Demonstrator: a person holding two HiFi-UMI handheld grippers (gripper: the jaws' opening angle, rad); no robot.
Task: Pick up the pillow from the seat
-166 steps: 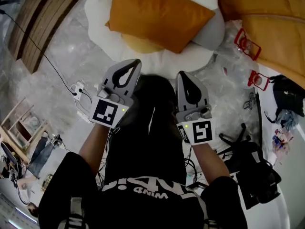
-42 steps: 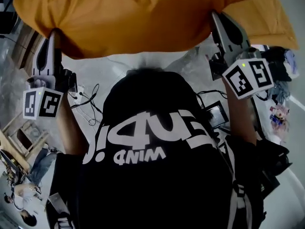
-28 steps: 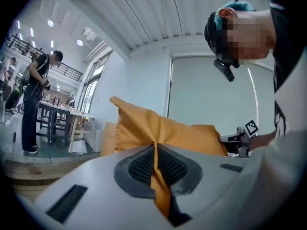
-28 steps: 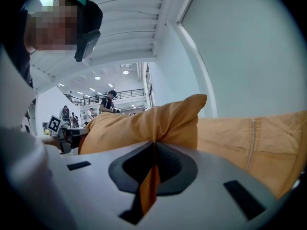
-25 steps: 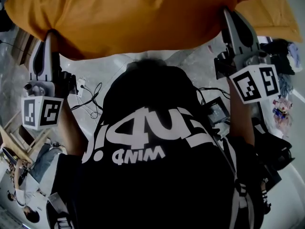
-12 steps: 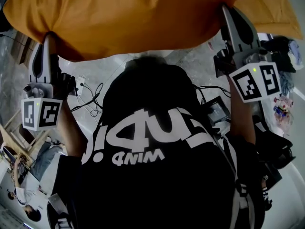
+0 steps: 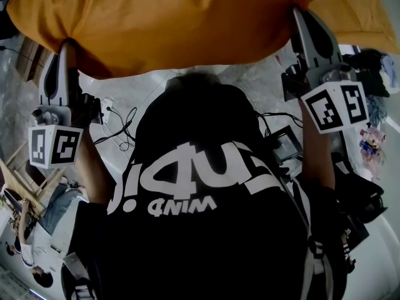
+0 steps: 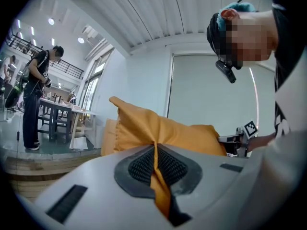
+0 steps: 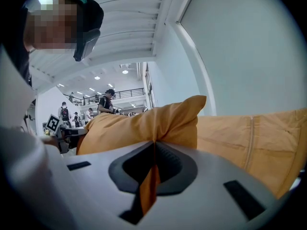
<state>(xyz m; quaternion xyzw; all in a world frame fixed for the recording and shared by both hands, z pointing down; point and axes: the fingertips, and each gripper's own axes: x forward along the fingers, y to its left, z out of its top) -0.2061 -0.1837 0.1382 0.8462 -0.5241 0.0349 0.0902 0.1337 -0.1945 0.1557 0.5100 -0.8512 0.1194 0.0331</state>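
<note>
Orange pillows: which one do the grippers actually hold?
The big pillow across the head view's top: the left gripper and right gripper each pinch one of its corners. The other orange cushion lies behind it at the right, ungripped.

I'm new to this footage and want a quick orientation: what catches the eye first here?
A big orange pillow fills the top of the head view. The left gripper pinches its left corner and the right gripper its right corner, fabric clamped between shut jaws.

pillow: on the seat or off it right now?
Off it. The pillow hangs in the air between the left gripper and the right gripper, each shut on a pinch of fabric at one corner.
</note>
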